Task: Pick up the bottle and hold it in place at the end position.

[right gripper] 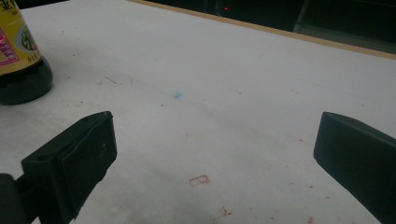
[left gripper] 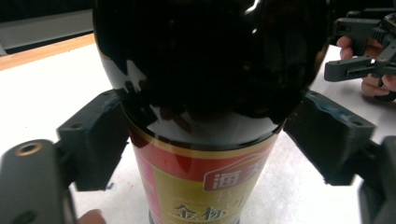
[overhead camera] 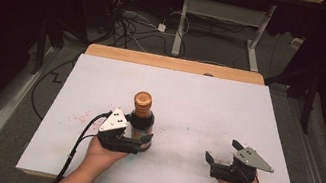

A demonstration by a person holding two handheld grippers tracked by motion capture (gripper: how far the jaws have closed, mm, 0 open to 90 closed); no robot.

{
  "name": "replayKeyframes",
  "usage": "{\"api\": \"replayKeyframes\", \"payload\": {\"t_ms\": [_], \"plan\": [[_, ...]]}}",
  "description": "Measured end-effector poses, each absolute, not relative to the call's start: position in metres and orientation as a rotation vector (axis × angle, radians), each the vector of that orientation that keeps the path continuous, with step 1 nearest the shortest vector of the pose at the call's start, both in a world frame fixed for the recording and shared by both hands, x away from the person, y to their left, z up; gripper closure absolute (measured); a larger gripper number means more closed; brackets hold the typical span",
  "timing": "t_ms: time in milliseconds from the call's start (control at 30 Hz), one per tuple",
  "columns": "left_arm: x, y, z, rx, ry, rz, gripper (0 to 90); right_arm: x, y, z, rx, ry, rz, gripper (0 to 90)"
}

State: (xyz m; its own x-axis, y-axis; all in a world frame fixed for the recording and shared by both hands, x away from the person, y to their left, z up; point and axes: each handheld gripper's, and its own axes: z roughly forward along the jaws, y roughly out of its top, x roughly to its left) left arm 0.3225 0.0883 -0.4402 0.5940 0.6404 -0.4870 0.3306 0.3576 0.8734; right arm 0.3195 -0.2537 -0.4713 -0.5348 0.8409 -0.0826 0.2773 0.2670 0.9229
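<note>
A dark sauce bottle (overhead camera: 142,118) with a copper-coloured cap and a red and yellow label stands upright on the white table (overhead camera: 210,100), left of centre. My left gripper (overhead camera: 138,140) is shut on the bottle; in the left gripper view its two jaws press the sides of the bottle (left gripper: 205,93) just below the shoulder. My right gripper (overhead camera: 222,151) hovers low over the table's front right, open, with nothing between its jaws. The right gripper view has the bottle's base (right gripper: 21,60) at far left, well apart from the right gripper (right gripper: 215,154).
The white table top carries faint red and blue stains (right gripper: 201,179). A wooden strip (overhead camera: 176,64) runs along its far edge. Beyond it are cables on the floor and a desk frame (overhead camera: 226,11). The right gripper (left gripper: 348,46) also appears far off in the left gripper view.
</note>
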Motion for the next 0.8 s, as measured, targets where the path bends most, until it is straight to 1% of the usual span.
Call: {"api": "replayKeyframes", "payload": {"t_ms": [33,67,133,367,400,467,500,567,800], "plan": [[0.322,0.087,-0.44,1.224,0.985,0.253,19.5,0.32,-0.254,-0.471,1.007,1.96,1.254,0.0],[0.322,0.088,-0.441,1.247,0.951,0.251,21.5,0.32,-0.254,-0.471,1.007,1.958,1.256,0.0],[0.322,0.089,-0.441,1.239,0.974,0.273,27.3,0.32,-0.254,-0.471,1.013,1.955,1.255,0.0],[0.322,0.089,-0.44,1.239,0.975,0.281,28.9,0.32,-0.254,-0.471,1.011,1.956,1.257,0.1],[0.323,0.09,-0.439,1.257,0.946,0.261,29.0,0.321,-0.255,-0.471,1.014,1.957,1.259,0.0],[0.324,0.091,-0.438,1.258,0.971,0.271,29.2,0.321,-0.255,-0.471,1.012,1.956,1.26,0.1],[0.325,0.09,-0.437,1.253,0.945,0.24,29.2,0.321,-0.256,-0.471,1.013,1.954,1.263,0.1],[0.327,0.09,-0.434,1.241,0.945,0.222,29.2,0.32,-0.256,-0.471,1.018,1.954,1.264,0.1],[0.338,0.088,-0.422,1.246,0.916,0.23,29.2,0.32,-0.257,-0.47,1.016,1.954,1.258,0.1]]}}
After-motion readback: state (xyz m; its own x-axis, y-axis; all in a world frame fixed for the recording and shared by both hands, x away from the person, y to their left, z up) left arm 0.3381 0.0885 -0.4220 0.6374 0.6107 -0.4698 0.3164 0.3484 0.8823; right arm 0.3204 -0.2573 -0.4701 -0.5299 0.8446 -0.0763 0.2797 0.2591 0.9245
